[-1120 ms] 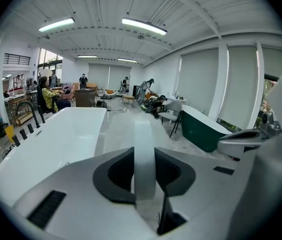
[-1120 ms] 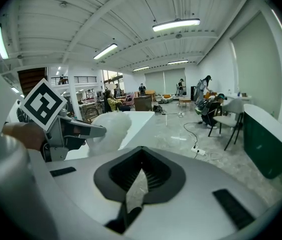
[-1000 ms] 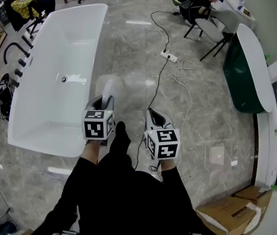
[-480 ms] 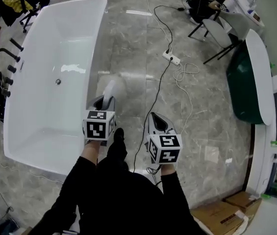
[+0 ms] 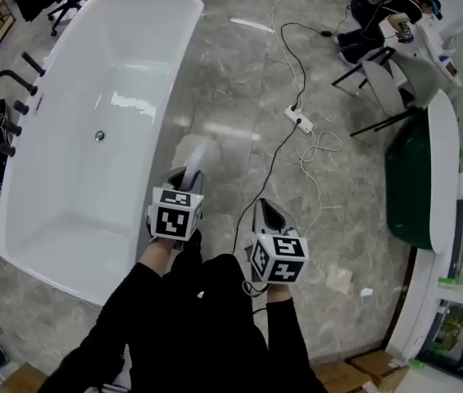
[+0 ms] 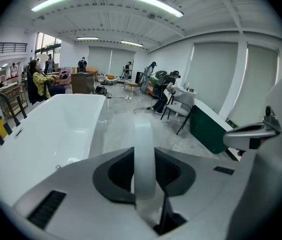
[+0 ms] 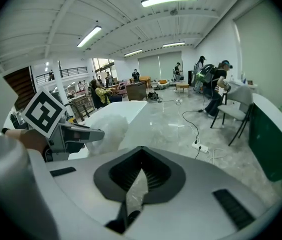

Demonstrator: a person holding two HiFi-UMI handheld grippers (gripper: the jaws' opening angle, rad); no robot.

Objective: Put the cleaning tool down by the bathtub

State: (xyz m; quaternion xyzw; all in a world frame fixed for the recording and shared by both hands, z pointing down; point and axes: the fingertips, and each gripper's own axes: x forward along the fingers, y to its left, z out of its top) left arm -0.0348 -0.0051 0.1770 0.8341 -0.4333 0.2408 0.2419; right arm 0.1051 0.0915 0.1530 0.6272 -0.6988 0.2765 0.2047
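While left gripper (image 5: 188, 175) clamps tool (image 5: 195, 155), right gripper (image 5: 269, 212) closed, empty
We risk a bounce if we release this high by tub (image 5: 133, 64).

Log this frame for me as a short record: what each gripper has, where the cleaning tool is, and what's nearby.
left gripper: closed on the white cleaning tool
right gripper: jaws together, nothing between them
tool position: held up over the floor, just beside the long rim of the white bathtub; not yet set down
bathtub contents: nothing in it
nearby on floor: power strip to the right of the grippers
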